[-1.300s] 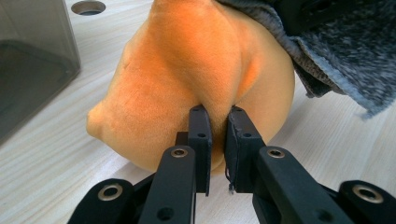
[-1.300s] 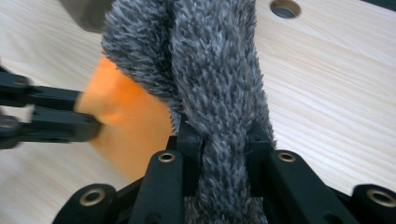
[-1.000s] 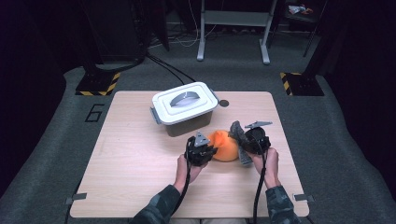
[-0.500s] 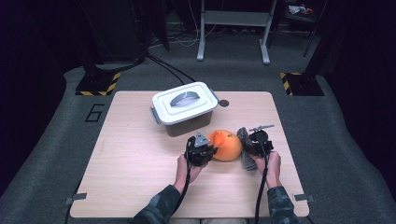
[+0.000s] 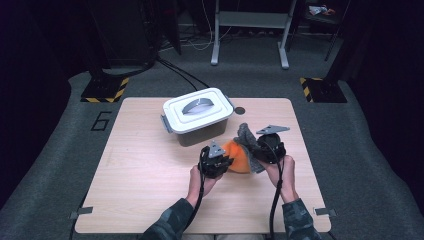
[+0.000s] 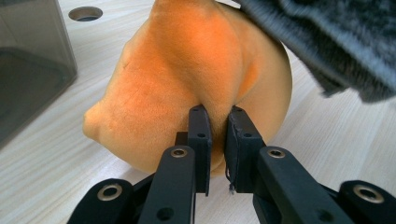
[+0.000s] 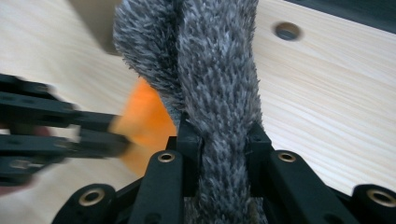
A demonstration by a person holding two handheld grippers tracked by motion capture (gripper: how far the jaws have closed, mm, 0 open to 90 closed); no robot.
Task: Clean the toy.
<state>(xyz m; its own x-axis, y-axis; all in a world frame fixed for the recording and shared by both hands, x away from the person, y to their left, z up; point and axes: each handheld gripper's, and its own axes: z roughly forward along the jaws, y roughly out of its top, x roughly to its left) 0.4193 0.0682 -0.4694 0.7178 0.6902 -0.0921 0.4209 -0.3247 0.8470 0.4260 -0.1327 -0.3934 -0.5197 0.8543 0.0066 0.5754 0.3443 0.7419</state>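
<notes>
While the left gripper [image 6: 215, 116] pinches an orange plush [image 6: 187, 74], the right gripper [image 7: 219, 135] clamps grey fur [image 7: 210, 60], perhaps the same toy, at 5 o'clock from the lidded box [image 5: 197, 115]; floor reads "6" [image 5: 101, 120].

Overhead table [image 5: 150, 170] view; two close claw-cams

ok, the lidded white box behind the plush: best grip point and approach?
Take the grey arched handle in the middle of the white box lid, coming straight down from above, jaws across its narrow width. It stands proud of the flat lid; the walls look too broad for either gripper.
</notes>
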